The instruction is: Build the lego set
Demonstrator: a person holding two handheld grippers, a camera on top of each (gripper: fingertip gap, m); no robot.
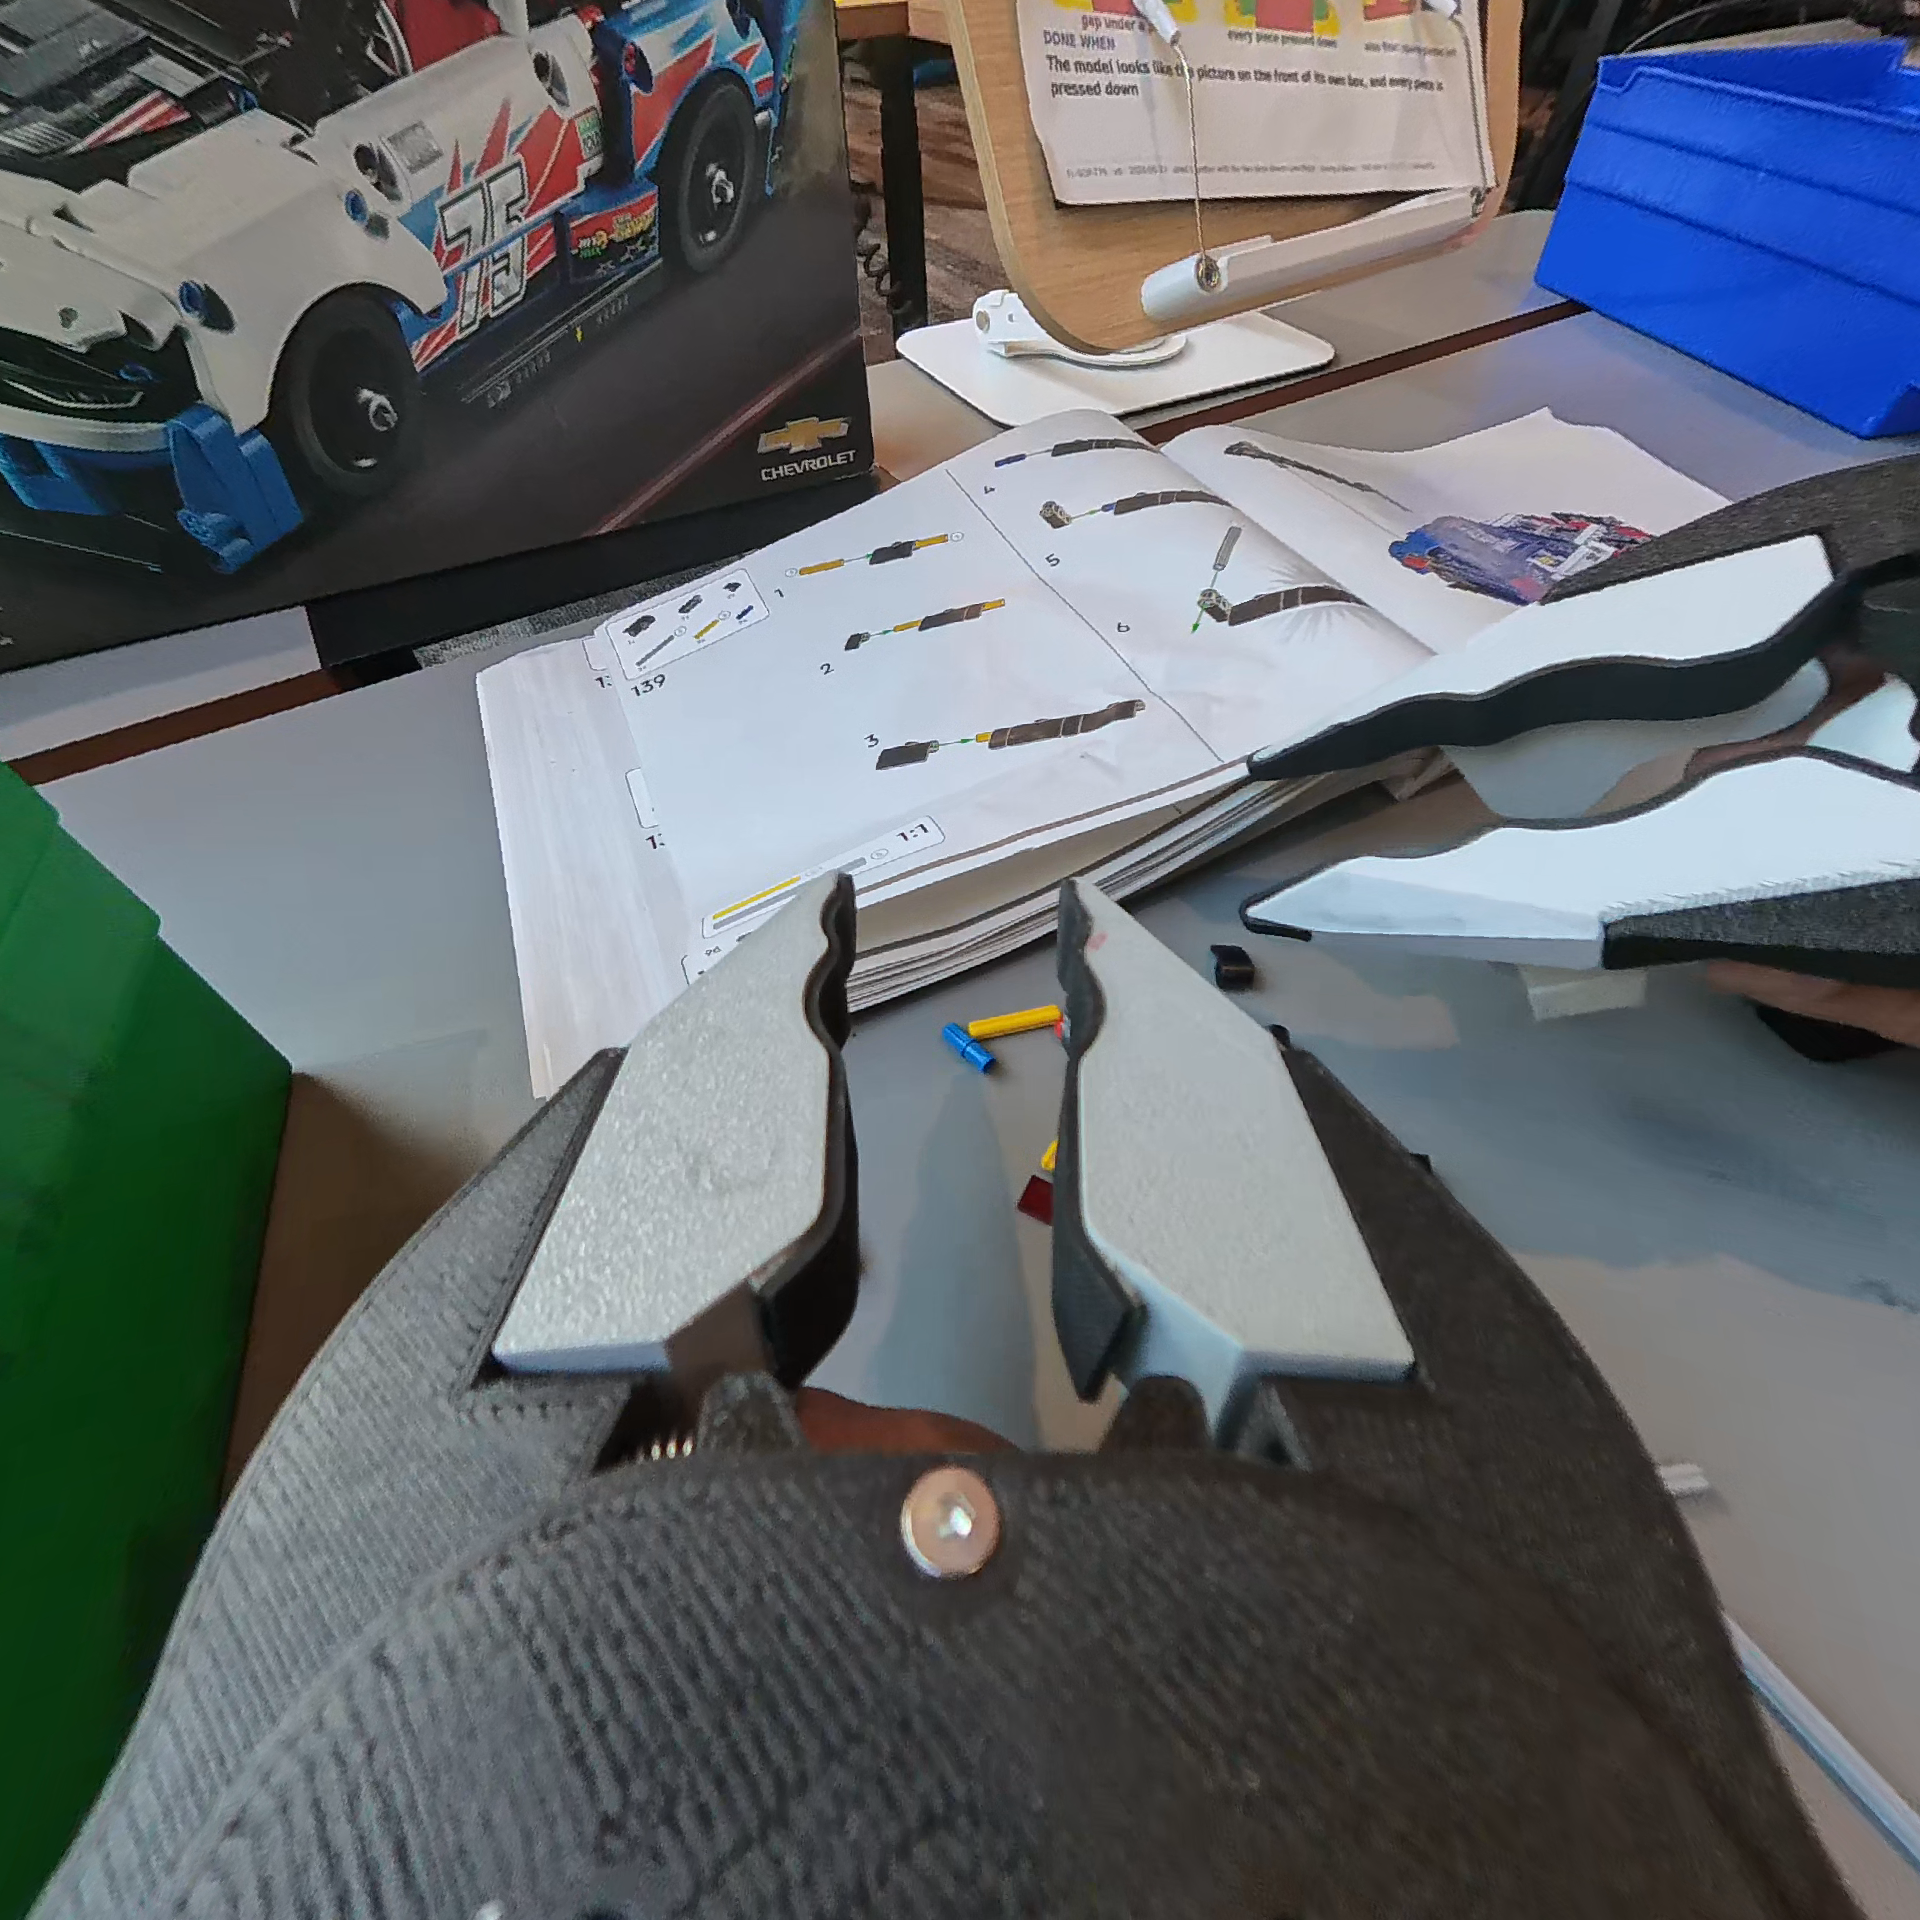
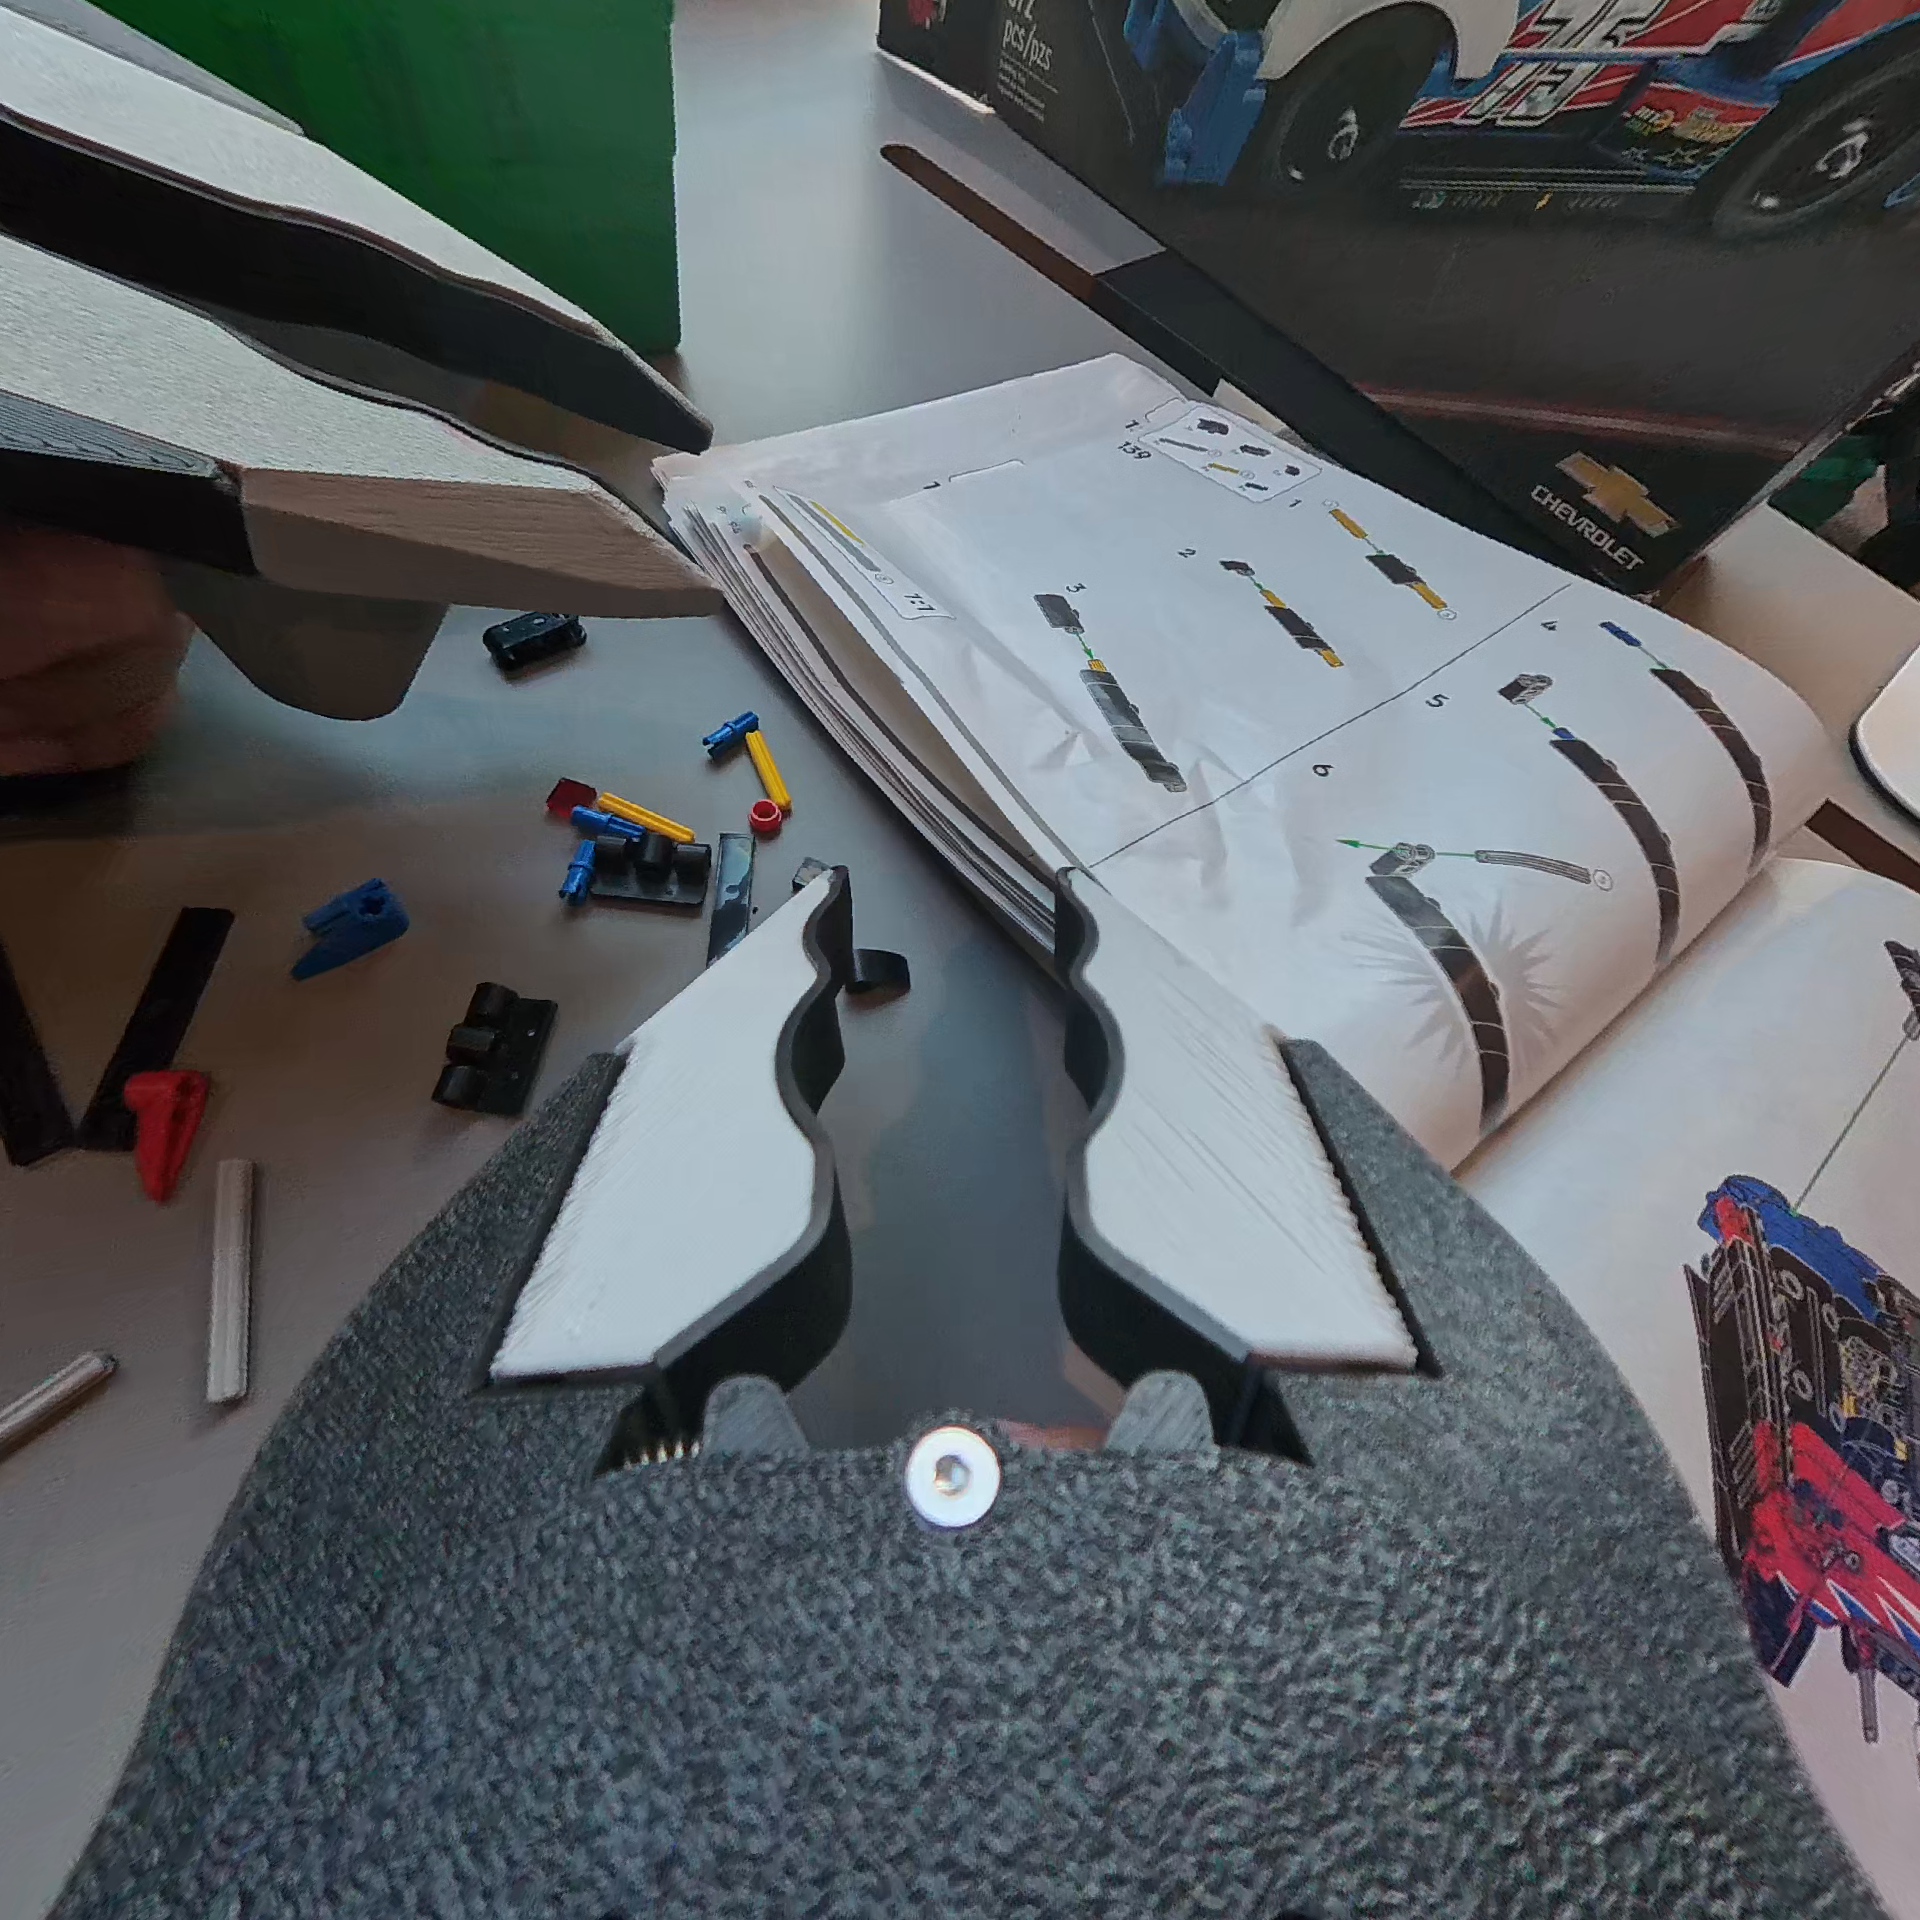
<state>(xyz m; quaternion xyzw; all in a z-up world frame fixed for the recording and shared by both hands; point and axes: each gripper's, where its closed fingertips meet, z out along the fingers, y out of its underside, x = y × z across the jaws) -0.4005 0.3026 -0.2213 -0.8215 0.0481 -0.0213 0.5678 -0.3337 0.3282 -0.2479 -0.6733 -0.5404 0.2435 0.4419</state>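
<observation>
My left gripper (image 1: 956, 894) is open and empty, above loose pieces on the grey table: a yellow axle (image 1: 1013, 1023), a blue pin (image 1: 966, 1044) and a red piece (image 1: 1036, 1197). My right gripper (image 2: 954, 883) is open and empty at the near edge of the open instruction booklet (image 2: 1247, 675). Left of it lie a blue pin (image 2: 730, 732), yellow axles (image 2: 644, 818), a small black assembly (image 2: 649, 868), a blue wedge piece (image 2: 351, 925) and a red piece (image 2: 164, 1127). The right gripper (image 1: 1252, 842) also shows in the left wrist view, and the left gripper (image 2: 707, 514) in the right wrist view.
The set's box (image 1: 416, 260) stands behind the booklet (image 1: 935, 675). A wooden stand holding a sheet (image 1: 1226, 156) and a blue bin (image 1: 1745, 229) are at the back right. A green block (image 1: 104, 1143) is at the left. Grey axles (image 2: 229, 1278) and black beams (image 2: 156, 1018) lie nearby. Left tips and right tips are each some 6 centimeters from the yellow axle (image 1: 1013, 1023). Look for it in the right wrist view (image 2: 761, 763) too. The blue pin (image 1: 966, 1044) lies around 6 centimeters away from my left fingertips. Look for it in the right wrist view (image 2: 732, 728) too. About 7 centimeters separates my left fingertips from the red piece (image 1: 1036, 1197). It turns up in the right wrist view (image 2: 570, 790) as well.
</observation>
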